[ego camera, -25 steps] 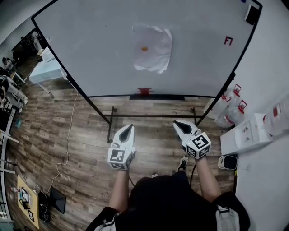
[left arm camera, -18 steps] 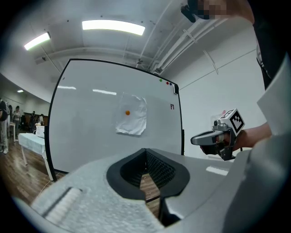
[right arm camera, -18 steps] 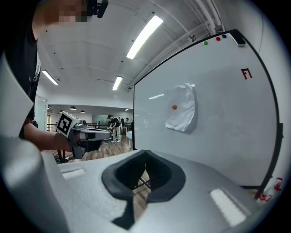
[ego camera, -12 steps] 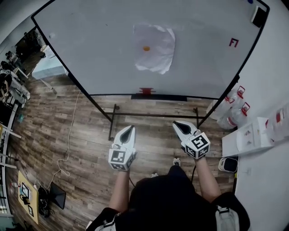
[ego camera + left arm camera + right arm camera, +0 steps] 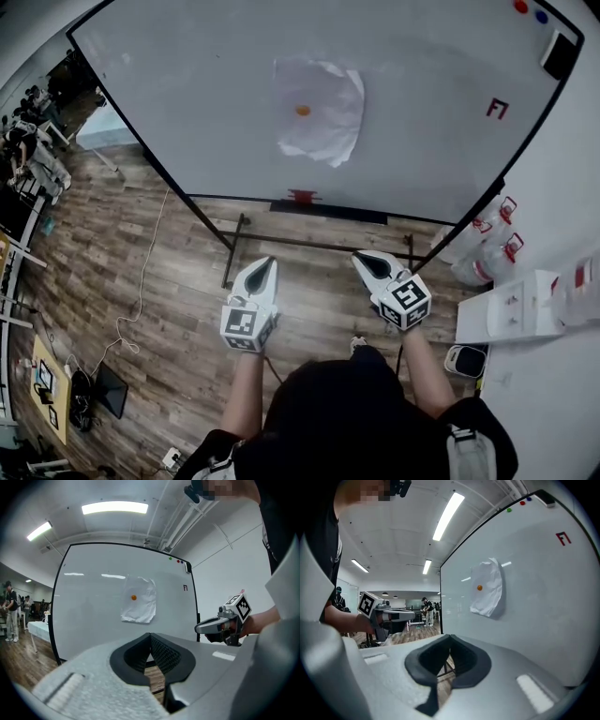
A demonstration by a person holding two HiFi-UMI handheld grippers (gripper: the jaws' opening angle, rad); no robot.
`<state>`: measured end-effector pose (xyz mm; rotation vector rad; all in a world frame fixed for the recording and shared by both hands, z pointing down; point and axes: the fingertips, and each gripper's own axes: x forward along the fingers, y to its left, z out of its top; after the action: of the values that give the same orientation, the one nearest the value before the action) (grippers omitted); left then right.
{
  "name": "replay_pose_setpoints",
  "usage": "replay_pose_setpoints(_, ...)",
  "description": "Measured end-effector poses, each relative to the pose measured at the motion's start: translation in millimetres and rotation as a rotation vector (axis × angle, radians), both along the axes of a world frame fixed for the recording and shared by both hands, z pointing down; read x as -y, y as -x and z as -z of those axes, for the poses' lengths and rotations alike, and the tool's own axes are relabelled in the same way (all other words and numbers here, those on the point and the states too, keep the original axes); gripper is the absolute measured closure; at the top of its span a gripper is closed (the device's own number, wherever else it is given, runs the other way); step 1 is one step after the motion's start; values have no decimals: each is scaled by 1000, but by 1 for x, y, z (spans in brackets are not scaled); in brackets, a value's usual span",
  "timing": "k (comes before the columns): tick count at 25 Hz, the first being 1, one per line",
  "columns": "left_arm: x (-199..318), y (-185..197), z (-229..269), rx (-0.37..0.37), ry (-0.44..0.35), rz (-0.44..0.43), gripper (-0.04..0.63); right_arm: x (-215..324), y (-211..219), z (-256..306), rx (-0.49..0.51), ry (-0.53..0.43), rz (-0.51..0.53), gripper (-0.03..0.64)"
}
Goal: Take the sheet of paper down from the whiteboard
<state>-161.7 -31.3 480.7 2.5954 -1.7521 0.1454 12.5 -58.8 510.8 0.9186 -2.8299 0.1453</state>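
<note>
Left gripper (image 5: 266, 263) & right gripper (image 5: 360, 258) nudged toward whiteboard (image 5: 187, 103), fingers closed, empty; sheet of paper (image 5: 328, 117) at 12 o'clock, orange magnet (image 5: 303, 111) on it.

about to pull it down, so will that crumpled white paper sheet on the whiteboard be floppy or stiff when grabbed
Probably floppy: the crumpled white paper sheet looks wrinkled, its edges uneven against the whiteboard. Likely very light, since one small round orange magnet seems to hold it up.
</note>
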Motion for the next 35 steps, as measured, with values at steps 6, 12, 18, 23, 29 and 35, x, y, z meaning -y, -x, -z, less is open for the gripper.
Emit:
replay_pose_setpoints(6, 20, -22, 7, 0, -14, 64, 584, 27, -23, 0, -13, 4, 64, 614)
replay_pose_setpoints(12, 30, -45, 9, 3, -15, 134, 584, 53, -41, 3, -12, 3, 141, 614)
replay_pose_setpoints(18, 29, -60, 5, 10, -3, 212, 584, 64, -50, -2, -11, 7, 225, 614)
replay_pose_setpoints(23, 30, -76, 3, 19, 4, 248, 584, 70, -63, -7, -9, 17, 269, 614)
replay_pose_setpoints(29, 35, -96, 3, 35, 11, 252, 584, 78, -81, -11, 9, 27, 273, 614)
replay_pose_setpoints(35, 45, -108, 7, 47, 2, 233, 584, 86, -92, -12, 13, 32, 263, 614)
